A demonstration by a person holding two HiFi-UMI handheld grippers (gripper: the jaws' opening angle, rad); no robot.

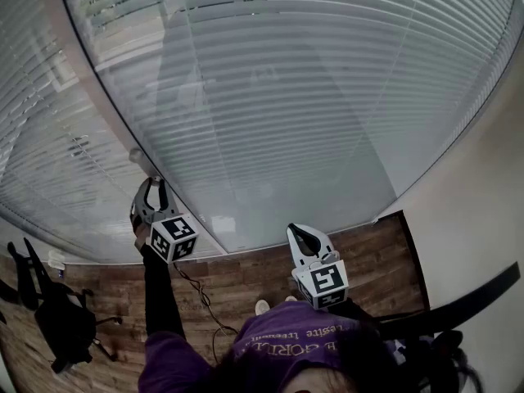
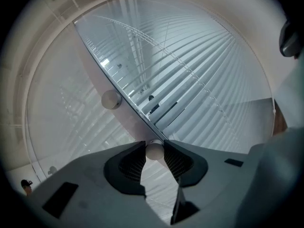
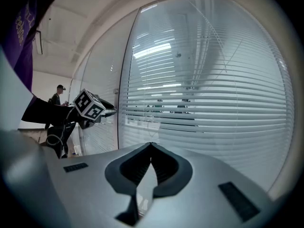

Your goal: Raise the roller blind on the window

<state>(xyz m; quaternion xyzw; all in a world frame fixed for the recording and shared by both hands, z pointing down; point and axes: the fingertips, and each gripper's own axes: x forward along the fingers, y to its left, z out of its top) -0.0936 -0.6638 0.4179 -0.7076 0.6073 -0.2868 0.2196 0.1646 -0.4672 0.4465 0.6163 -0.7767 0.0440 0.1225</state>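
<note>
Well, left gripper [image 2: 154,147] was clamped on what looked like a blind control knob [image 2: 154,152], right gripper [image 3: 150,145] pinched empty; it needed a firm, straight slide w/o slipping.

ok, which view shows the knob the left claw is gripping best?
Left gripper view: the round knob sits pinched in the left claw. Head view: the claw hides it; only a second knob above shows. Right gripper view: only that gripper's marker cube, no knob.
</note>
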